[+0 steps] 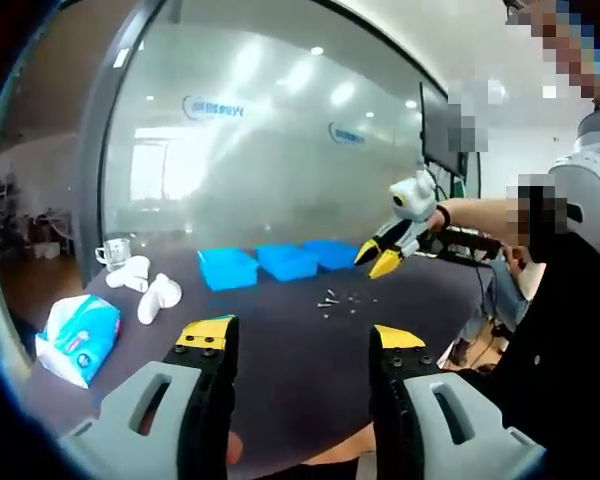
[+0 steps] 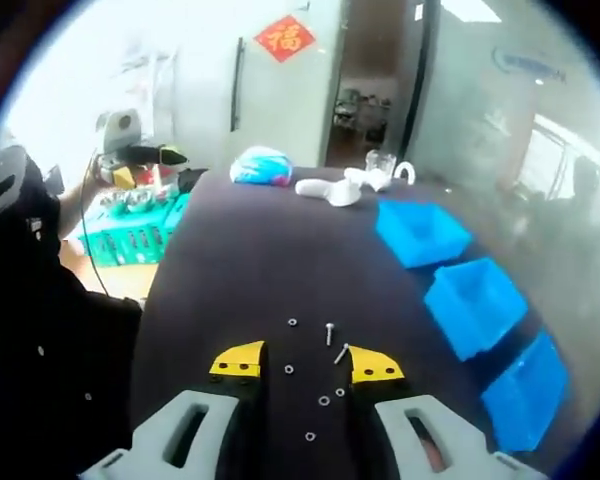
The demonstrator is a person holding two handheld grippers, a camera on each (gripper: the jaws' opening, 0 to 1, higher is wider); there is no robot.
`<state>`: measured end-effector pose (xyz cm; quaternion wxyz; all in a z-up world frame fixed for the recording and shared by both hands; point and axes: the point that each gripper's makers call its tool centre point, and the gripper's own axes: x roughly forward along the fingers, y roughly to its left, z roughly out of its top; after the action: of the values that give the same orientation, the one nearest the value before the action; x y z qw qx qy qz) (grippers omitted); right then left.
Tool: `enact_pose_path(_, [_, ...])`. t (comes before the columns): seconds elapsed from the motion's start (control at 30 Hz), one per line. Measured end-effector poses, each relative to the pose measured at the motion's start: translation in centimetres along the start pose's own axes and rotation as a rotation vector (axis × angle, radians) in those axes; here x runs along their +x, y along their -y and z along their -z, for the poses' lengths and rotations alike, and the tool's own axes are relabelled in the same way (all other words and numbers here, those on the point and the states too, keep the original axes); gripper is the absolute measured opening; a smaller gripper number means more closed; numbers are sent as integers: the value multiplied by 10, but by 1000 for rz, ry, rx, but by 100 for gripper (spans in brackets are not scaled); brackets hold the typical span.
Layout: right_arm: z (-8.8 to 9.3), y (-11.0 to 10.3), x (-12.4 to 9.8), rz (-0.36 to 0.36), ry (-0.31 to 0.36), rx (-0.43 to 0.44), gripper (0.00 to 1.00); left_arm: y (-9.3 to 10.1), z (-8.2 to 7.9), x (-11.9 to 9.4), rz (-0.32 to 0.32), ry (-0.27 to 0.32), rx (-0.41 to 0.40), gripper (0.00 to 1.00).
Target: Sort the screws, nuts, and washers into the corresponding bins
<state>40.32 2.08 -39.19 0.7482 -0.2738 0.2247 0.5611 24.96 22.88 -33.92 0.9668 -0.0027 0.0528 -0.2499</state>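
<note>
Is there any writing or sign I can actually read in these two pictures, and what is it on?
"福": gold character on the red diamond sign on the wall.
Blue logo text on the frosted glass wall: too blurred to read.
A second blue logo on the same glass: also unreadable.
Blue tissue pack on the table: print too small to read.

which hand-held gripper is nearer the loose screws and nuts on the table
Right. The right hand-held gripper hangs over the scattered hardware, its jaws open around several pieces. The left hand-held gripper is back near the table edge.
</note>
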Motion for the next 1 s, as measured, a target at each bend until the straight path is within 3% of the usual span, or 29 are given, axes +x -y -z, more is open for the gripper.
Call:
enact_pose_path(0.4, [9, 1, 51, -105, -211, -60, 20, 0, 7, 1, -13, -15, -1, 51])
enact_pose_path(1.0, [26, 11, 85, -180, -437, -59, 11, -4, 15, 2, -28, -28, -4, 51])
